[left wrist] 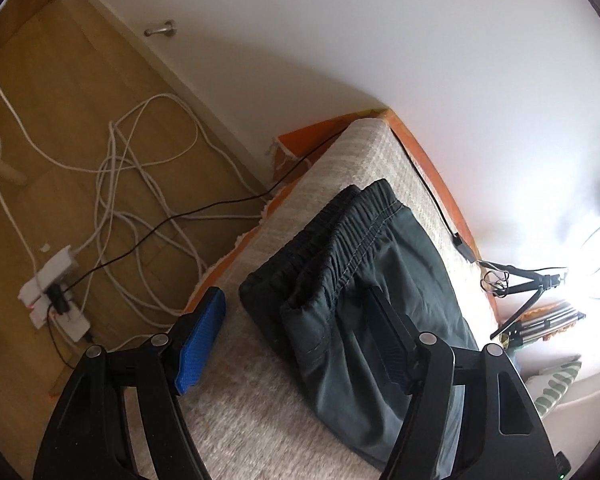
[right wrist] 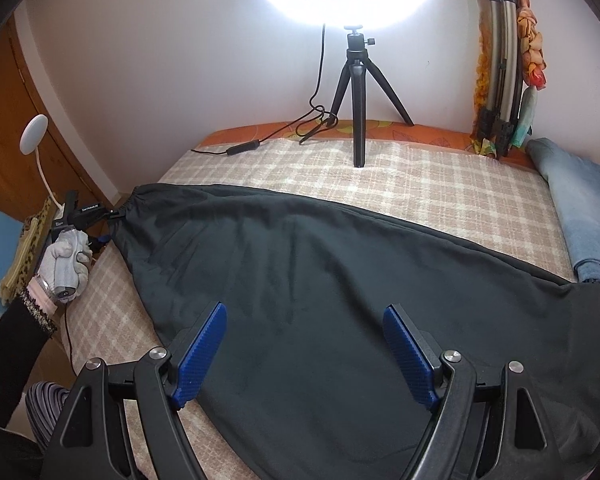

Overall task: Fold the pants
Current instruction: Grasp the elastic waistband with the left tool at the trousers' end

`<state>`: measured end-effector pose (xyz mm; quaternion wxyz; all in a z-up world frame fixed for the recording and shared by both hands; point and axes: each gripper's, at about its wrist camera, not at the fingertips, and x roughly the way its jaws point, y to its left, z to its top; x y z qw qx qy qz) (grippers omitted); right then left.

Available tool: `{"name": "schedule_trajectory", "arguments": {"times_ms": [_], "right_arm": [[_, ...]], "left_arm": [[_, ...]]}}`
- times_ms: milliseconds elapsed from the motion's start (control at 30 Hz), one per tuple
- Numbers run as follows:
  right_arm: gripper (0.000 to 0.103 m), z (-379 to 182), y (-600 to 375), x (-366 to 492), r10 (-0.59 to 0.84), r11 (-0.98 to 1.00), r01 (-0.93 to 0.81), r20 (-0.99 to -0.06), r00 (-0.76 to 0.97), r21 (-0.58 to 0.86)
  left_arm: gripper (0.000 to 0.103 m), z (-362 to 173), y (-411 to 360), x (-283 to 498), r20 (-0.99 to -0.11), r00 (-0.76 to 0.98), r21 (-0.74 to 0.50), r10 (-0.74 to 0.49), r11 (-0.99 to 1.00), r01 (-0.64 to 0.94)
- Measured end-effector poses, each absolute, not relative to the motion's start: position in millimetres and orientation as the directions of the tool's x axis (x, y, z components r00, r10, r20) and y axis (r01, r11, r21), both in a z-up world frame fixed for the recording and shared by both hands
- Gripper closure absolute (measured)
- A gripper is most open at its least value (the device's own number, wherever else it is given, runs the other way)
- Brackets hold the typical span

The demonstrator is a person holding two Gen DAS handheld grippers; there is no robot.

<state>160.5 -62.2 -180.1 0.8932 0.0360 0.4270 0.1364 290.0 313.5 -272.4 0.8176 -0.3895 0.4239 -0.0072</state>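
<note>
Dark grey-green pants (right wrist: 300, 260) lie spread across the beige plaid bed cover (right wrist: 420, 184), with the elastic waistband (left wrist: 340, 232) at the left end. My left gripper (left wrist: 295, 292) stands open at the waistband's near corner. One finger rests over the fabric and the other hangs beside the edge, above the cover. In the right wrist view a gloved hand holds this left gripper (right wrist: 112, 224) at the waist end. My right gripper (right wrist: 306, 310) hovers open over the middle of the pants, with nothing between its blue pads (right wrist: 200, 356).
A ring light on a black tripod (right wrist: 356, 92) stands at the far side of the bed, its cable trailing left. Folded blue jeans (right wrist: 580, 216) lie at the right. Left of the bed's edge the floor holds white cables and a power strip (left wrist: 56, 292).
</note>
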Motion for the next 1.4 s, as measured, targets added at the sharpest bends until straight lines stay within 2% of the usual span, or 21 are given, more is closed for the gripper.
{"name": "schedule_trajectory", "arguments": {"times_ms": [67, 200, 333, 533, 567, 633, 667, 700, 867, 1000, 1333, 1367, 1400], "right_arm": [[0.02, -181.1, -62.8, 162.2, 0.278, 0.959, -0.211, -0.755, 0.594, 0.187], [0.02, -184.2, -61.4, 165.4, 0.279, 0.959, -0.21, -0.76, 0.587, 0.19], [0.02, -187.4, -60.0, 167.6, 0.278, 0.959, -0.209, -0.766, 0.579, 0.19], [0.02, -187.8, -54.0, 185.6, 0.291, 0.953, -0.245, -0.773, 0.564, 0.18], [0.023, -183.7, -49.2, 196.0, 0.309, 0.944, -0.276, -0.768, 0.561, 0.178], [0.036, -177.8, -32.1, 217.7, 0.364, 0.915, -0.355, -0.768, 0.527, 0.19], [0.047, -174.8, -22.4, 235.4, 0.38, 0.899, -0.398, -0.771, 0.511, 0.18], [0.051, -172.8, -12.0, 251.9, 0.394, 0.885, -0.434, -0.772, 0.499, 0.17], [0.051, -184.3, 45.2, 322.5, 0.481, 0.799, -0.558, -0.793, 0.373, 0.223], [0.061, -213.5, 89.4, 364.4, 0.5, 0.758, -0.596, -0.824, 0.268, 0.266], [0.064, -255.7, 115.6, 379.5, 0.361, 0.761, -0.63, -0.907, 0.217, 0.152], [0.069, -256.2, 117.7, 376.2, 0.353, 0.757, -0.638, -0.909, 0.222, 0.138], [0.083, -256.3, 119.8, 374.2, 0.346, 0.752, -0.648, -0.91, 0.228, 0.124]], "left_arm": [[0.051, -270.3, 309.4, 289.9, -0.685, 0.655, -0.629, -0.319, 0.712, -0.311], [0.063, -262.2, 297.2, 290.9, -0.708, 0.666, -0.554, -0.236, 0.771, -0.316], [0.085, -248.4, 287.3, 290.1, -0.706, 0.69, -0.478, -0.156, 0.825, -0.302], [0.087, -225.0, 279.3, 285.6, -0.659, 0.745, -0.438, -0.1, 0.856, -0.273], [0.087, -223.6, 277.0, 285.9, -0.657, 0.748, -0.43, -0.097, 0.863, -0.266], [0.087, -225.1, 274.6, 286.7, -0.663, 0.744, -0.41, -0.085, 0.872, -0.266], [0.087, -226.7, 274.4, 287.3, -0.666, 0.741, -0.409, -0.089, 0.874, -0.262], [0.087, -227.4, 274.4, 287.5, -0.667, 0.739, -0.411, -0.091, 0.873, -0.263], [0.087, -229.9, 283.3, 286.0, -0.662, 0.743, -0.44, -0.1, 0.854, -0.277], [0.087, -230.7, 281.2, 284.3, -0.661, 0.744, -0.433, -0.095, 0.859, -0.275], [0.087, -234.1, 281.3, 285.9, -0.649, 0.753, -0.45, -0.11, 0.853, -0.264], [0.087, -234.3, 281.7, 286.1, -0.648, 0.753, -0.452, -0.112, 0.853, -0.262], [0.087, -234.5, 282.1, 286.2, -0.648, 0.754, -0.451, -0.111, 0.853, -0.262]]}}
